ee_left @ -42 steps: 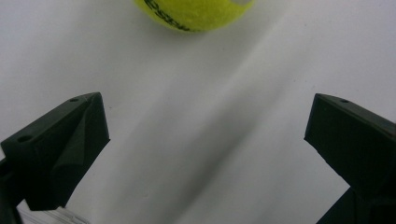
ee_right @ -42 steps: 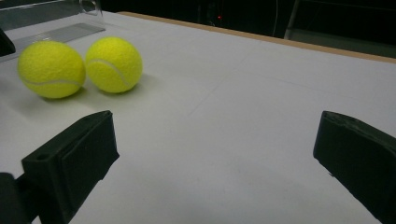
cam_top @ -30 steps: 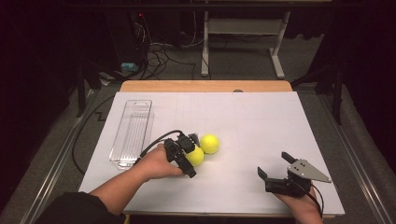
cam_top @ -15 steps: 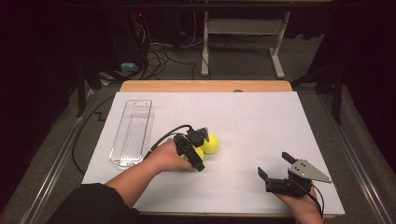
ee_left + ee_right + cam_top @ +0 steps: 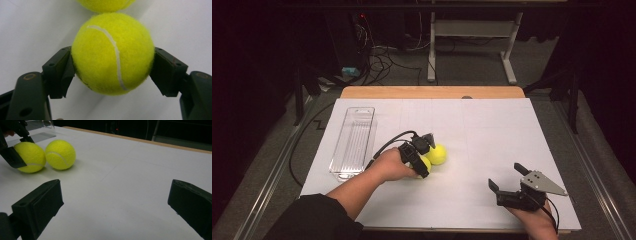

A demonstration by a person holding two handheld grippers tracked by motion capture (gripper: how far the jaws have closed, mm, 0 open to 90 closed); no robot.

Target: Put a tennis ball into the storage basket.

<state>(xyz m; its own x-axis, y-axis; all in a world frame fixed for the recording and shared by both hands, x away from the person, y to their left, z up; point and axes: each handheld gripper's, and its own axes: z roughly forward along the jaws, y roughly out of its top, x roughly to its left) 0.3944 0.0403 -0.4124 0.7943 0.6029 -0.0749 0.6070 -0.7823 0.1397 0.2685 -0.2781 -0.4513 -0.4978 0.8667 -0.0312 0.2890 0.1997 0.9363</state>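
Two tennis balls [image 5: 435,155] mid-table, touching — clear tray [image 5: 353,143] to left (well apart), lengthwise.

A white sheet [image 5: 492,135] is covering the table, its wooden edge [image 5: 432,92] showing far. Beyond, cables [image 5: 382,55] are lying on grey floor beside a white frame [image 5: 472,30]; the room is lying dark.
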